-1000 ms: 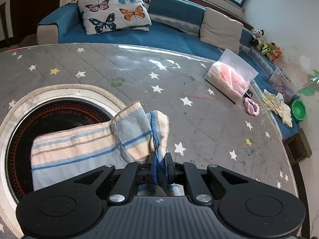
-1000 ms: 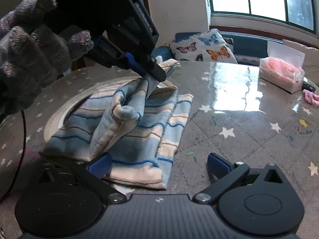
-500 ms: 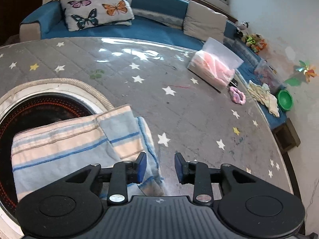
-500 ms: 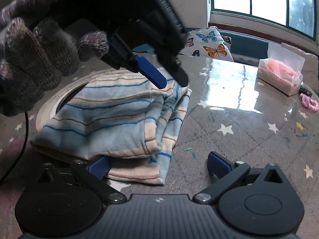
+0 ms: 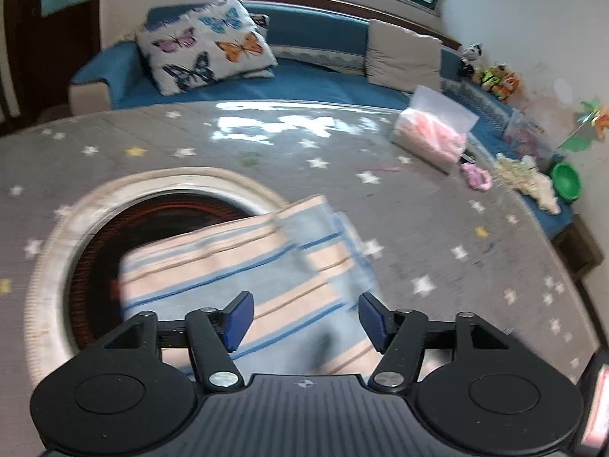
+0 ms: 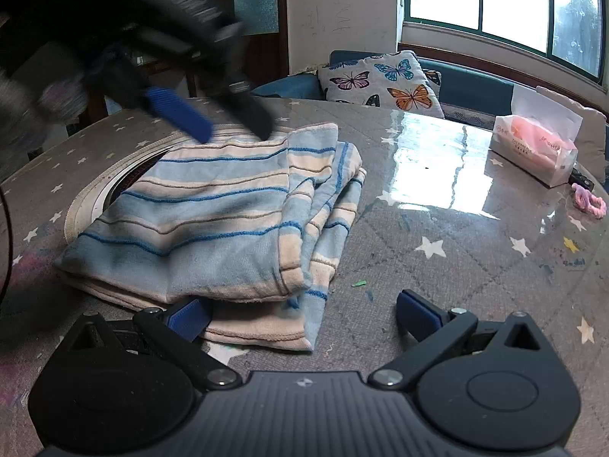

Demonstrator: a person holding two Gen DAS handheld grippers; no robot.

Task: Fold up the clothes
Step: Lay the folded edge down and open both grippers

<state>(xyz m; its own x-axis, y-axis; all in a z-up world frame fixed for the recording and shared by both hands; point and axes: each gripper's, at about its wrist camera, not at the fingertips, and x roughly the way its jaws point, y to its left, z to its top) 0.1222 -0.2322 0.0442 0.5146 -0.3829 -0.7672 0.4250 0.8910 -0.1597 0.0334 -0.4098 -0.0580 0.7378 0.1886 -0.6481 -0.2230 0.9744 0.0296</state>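
Left gripper (image 6: 228, 114) is smeared by motion blur; striped garment (image 5: 243, 278) is blurred, its near edge hidden behind gripper body.

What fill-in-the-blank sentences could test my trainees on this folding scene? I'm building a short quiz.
1. The striped garment lies partly over the table's round ____.
2. Both the left claw and the right claw are ____.
3. The cushion on the sofa is printed with ____.
4. The pink hair tie lies near the ____ pack.

Missing words: opening; open; butterflies; tissue
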